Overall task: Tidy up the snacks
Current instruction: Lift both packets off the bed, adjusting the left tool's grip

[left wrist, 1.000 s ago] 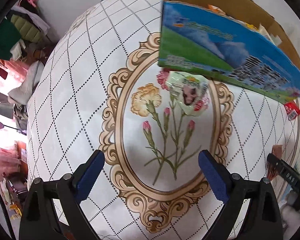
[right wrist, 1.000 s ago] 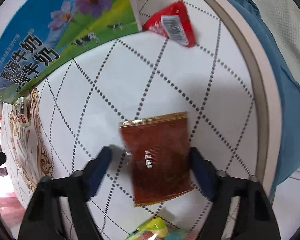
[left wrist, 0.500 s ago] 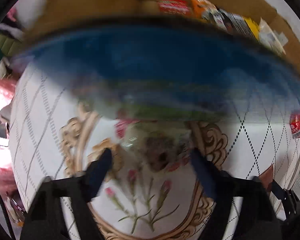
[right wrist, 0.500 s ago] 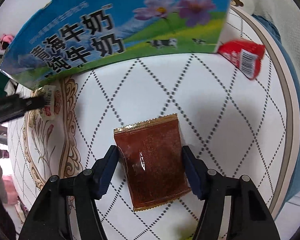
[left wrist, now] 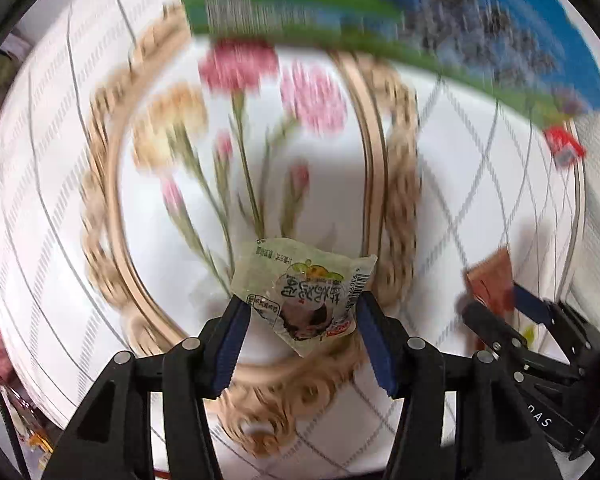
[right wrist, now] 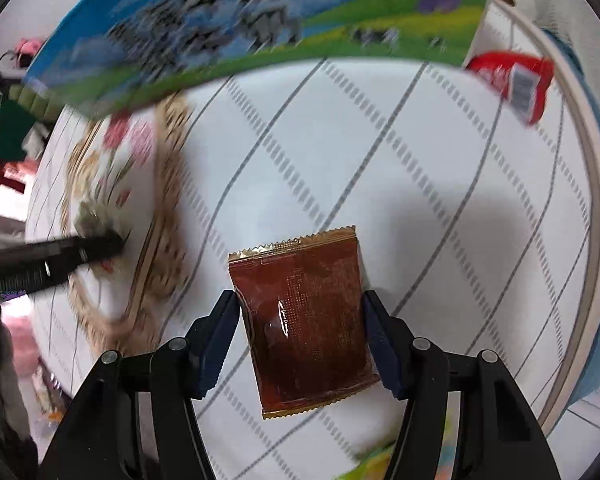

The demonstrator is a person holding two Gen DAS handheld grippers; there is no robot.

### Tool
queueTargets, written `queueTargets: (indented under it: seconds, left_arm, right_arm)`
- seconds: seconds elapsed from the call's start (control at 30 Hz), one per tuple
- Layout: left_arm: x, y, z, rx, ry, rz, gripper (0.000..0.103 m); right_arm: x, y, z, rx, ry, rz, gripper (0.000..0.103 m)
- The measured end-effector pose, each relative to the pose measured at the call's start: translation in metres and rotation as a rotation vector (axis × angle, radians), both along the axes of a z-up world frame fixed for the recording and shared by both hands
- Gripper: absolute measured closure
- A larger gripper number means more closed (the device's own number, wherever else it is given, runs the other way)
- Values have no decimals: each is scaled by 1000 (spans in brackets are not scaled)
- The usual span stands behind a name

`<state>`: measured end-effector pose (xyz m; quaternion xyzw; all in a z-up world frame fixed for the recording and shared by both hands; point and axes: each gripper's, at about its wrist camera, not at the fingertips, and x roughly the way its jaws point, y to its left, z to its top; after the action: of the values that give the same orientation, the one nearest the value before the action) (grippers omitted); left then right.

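1. The milk carton box (right wrist: 260,20) stands on the table (right wrist: 380,160) at the far side of both views. Its printed wall is glossy cardboard in blue and green with flowers and cows. I cannot see inside it from here.
2. My left hand-held gripper (left wrist: 300,316) is closed narrow on a pale green snack pouch (left wrist: 304,300), its blue pads pressing both sides. The pouch is crinkled plastic film with a barcode on 1 edge.
3. My right hand-held gripper (right wrist: 302,328) clamps a brown snack packet (right wrist: 304,320) between its pads. The packet is flat and rectangular, with shiny foil and gold serrated seams at top and bottom.
4. A red wrapper (right wrist: 512,80) lies on the table just beside the box's right corner, near the table's rim.
5. The table is round with a smooth white cover: dotted diamond lines and a gold scrolled oval frame (left wrist: 396,184) around printed carnations.
6. A blurred yellow-green wrapper (right wrist: 376,460) shows at the bottom edge of the right view.
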<state>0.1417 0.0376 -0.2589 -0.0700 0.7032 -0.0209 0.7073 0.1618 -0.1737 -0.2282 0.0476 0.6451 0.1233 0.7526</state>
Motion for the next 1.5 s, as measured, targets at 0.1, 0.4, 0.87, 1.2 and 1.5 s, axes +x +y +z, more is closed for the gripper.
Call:
queueTargets:
  seconds: [0.1,0.4,0.87,1.2,1.5]
  left_arm:
    - [-7,0,-19,-24,25,33,51]
    - [-2,4,-35,-19,33,52,51]
    - [33,-25,105,-143,-172,-29,71]
    - [68,-32,87,-152,-104,-85,43]
    - [65,2,35,-133,-38,115,43]
  right_arm:
    - [-12,11,-5,0,15,33,38]
    - [-12,27,-19,-39,18,40,37]
    - [-12,36,9,89,-52,-1,47]
    - [33,25,70,143,-164,-30,48]
    - [27,-28,28,146,-58,-102,47]
